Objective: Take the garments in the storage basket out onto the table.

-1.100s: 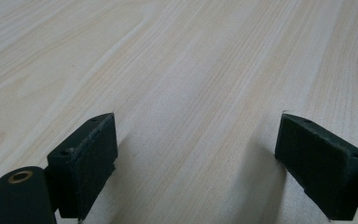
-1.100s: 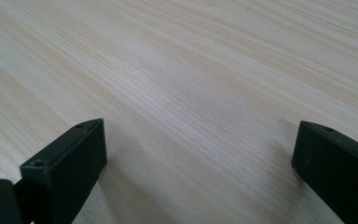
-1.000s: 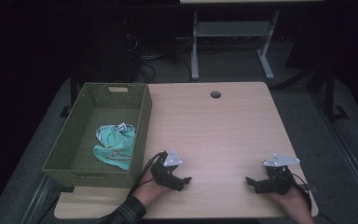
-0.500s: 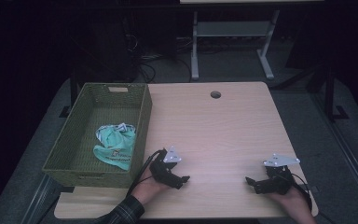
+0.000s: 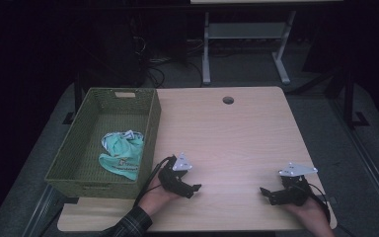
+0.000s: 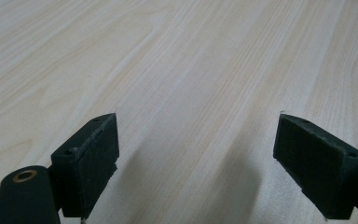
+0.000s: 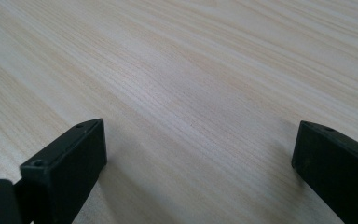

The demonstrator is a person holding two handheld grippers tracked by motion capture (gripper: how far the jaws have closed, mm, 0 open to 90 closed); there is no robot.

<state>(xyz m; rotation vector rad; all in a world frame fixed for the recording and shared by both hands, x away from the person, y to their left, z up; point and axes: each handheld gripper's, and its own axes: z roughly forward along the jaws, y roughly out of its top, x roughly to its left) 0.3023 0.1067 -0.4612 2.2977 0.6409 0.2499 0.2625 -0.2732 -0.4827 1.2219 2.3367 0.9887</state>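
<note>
Left tool (image 5: 190,188): held in the person's left hand (image 5: 154,198) near the front edge of the counter (image 5: 237,133), just beside the basket's near right corner; jaws wide apart with bare wood grain between them in the left gripper view, gripping nothing.

Right tool (image 5: 266,193): held in the right hand (image 5: 310,213) at the front right of the counter, well apart from the left tool; jaws spread, bare counter between them.

Green woven basket (image 5: 74,163): on the counter's left edge, overhanging it.

Mint-green cloth (image 5: 122,153): crumpled inside the basket, toward its right wall, nearest the left tool.

Round cable hole (image 5: 228,100): far edge of the counter.
</note>
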